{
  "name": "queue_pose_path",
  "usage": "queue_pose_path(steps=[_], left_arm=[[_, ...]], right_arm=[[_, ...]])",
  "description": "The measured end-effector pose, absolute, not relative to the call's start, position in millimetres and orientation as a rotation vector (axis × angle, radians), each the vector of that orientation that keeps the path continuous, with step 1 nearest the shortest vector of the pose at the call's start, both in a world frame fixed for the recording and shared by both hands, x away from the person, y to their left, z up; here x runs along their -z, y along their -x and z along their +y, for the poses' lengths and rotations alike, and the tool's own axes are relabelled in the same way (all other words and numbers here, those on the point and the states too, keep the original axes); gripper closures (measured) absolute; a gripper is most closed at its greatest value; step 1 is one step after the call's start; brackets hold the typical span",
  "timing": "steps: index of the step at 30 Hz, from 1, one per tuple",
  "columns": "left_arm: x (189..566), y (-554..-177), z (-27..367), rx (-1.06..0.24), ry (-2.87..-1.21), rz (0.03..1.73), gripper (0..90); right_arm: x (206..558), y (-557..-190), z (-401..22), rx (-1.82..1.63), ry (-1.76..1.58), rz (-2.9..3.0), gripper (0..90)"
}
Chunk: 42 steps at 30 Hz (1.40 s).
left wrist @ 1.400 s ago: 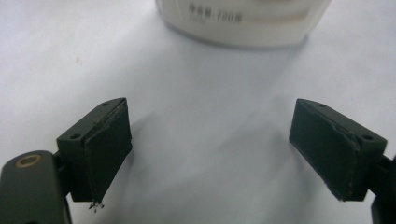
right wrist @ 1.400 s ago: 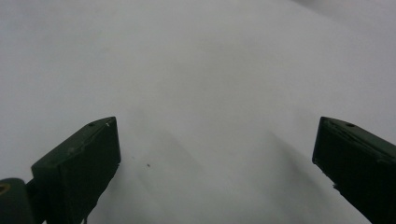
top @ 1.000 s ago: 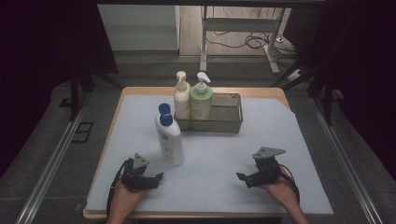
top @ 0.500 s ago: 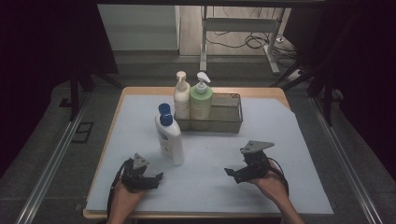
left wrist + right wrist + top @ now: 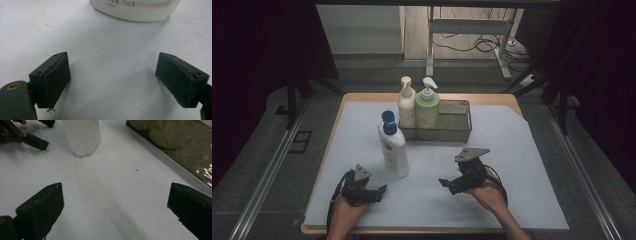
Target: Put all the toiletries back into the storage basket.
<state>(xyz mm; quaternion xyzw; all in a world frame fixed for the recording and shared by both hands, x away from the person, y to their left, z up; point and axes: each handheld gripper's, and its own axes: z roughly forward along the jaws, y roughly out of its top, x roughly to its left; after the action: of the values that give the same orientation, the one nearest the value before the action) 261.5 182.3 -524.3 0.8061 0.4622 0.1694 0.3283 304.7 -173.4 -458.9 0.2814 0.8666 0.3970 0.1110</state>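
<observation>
Standing upright on the counter [image 5: 522,200] before the wire basket [image 5: 462,131], white bottle [image 5: 394,150] could topple if right gripper [image 5: 446,184], jaws wide, clips it off-centre; left gripper [image 5: 382,190] also wide, empty.

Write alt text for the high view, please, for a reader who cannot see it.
A white bottle with a blue cap stands between two open handheld tongs, left and right. Behind it, two pump bottles stand in a metal basket.

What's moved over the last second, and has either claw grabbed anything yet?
The right claw has moved left and forward toward the blue-capped white bottle, jaws open, holding nothing. The left claw, that bottle and the two pump bottles in the metal basket stayed put.
</observation>
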Motion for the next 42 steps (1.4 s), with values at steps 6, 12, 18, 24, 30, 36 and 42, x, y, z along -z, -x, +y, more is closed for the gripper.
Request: queue_pose_path(steps=[6, 12, 18, 24, 30, 36, 42], left_arm=[[524.3, -261.6, 182.4, -0.445, -2.110, 1.209, 12.1], [524.3, -261.6, 182.4, -0.444, -2.109, 1.209, 12.1], [524.3, -261.6, 182.4, -0.444, -2.109, 1.208, 12.1], [524.3, -261.6, 182.4, -0.444, -2.109, 1.208, 12.1], [524.3, -261.6, 182.4, -0.444, -2.109, 1.208, 12.1], [524.3, -261.6, 182.4, -0.444, -2.109, 1.208, 12.1], [524.3, -261.6, 182.4, -0.444, -2.110, 1.208, 12.1]], right_arm=[[452.5, -306.8, -157.5, -1.174, -0.788, 2.552, 0.4], [448.9, -310.3, -141.3, -1.193, -0.784, 2.550, 0.3], [446.0, -313.3, -122.9, -1.196, -0.774, 2.566, 1.4], [441.3, -314.0, -104.7, -1.204, -0.754, 2.566, 3.6], [434.0, -315.3, -87.0, -1.203, -0.721, 2.556, 3.6], [430.3, -318.6, -70.6, -1.203, -0.702, 2.552, 4.1], [428.2, -322.8, -55.8, -1.208, -0.705, 2.528, 8.5]])
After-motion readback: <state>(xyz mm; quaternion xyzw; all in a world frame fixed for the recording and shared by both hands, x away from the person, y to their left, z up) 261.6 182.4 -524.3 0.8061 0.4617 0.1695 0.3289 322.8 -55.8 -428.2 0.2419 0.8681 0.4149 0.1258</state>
